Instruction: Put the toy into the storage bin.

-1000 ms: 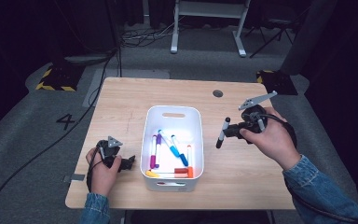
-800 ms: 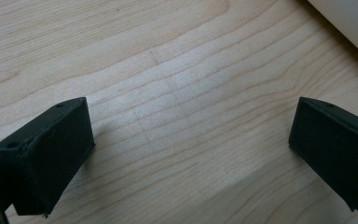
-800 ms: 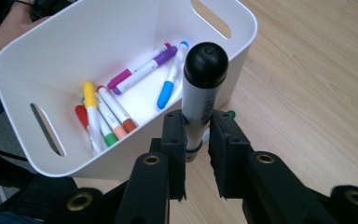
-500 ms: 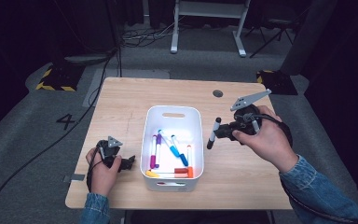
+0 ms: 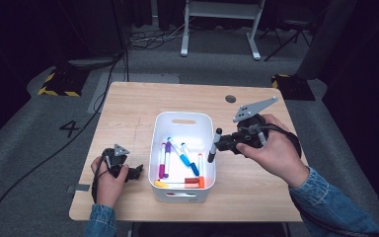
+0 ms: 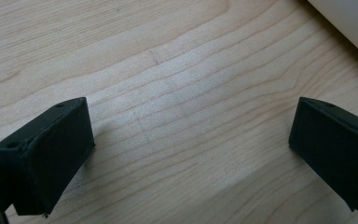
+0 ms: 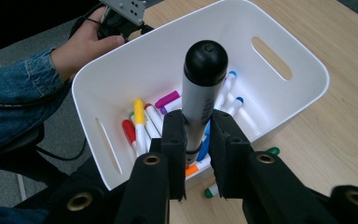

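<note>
The right gripper [image 5: 225,143] has carried its black-capped marker [image 5: 214,145] leftward to the white bin's [image 5: 183,117] right rim, jaws clamped on the barrel. One bin sits mid-table [image 5: 128,106], holding about six markers; two more lie outside against its wall. The left gripper [image 5: 134,171] rests near the table's front-left corner, jaws wide apart over bare wood.

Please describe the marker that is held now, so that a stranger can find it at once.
Find the white bin in the middle of the wooden table. At its right rim, the right hand-held gripper grips a marker. Unlike the coloured markers in the bin, its cap is black.
</note>
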The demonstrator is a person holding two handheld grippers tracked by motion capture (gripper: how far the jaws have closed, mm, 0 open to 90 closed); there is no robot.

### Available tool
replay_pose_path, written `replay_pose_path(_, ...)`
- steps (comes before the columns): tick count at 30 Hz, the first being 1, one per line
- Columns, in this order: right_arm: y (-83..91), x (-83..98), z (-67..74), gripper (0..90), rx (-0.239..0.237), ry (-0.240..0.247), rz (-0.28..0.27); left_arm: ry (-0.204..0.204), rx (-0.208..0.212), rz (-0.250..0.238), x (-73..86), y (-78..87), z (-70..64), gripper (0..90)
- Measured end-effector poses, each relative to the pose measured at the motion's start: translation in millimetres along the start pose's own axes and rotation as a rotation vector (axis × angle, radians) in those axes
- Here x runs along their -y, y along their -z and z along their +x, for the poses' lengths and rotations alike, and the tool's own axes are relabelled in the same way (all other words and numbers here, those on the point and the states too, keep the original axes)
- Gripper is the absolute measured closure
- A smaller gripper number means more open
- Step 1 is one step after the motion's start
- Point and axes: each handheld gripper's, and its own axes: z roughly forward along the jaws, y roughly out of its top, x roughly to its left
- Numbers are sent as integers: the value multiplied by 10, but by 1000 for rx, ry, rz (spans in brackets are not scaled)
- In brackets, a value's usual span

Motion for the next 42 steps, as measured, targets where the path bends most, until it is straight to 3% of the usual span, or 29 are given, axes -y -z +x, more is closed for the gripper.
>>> replay_pose_path(24,-556,242,3,768,-83,-30,95,-1,-3,-2,0,-1,1,0)
replay_pose_path(40,-704,309,1,766,-88,-29,121,-1,0,1,-1,2,2,0)
replay_pose_path(42,-702,310,-2,732,-89,-39,117,-1,-3,-3,0,-1,1,0)
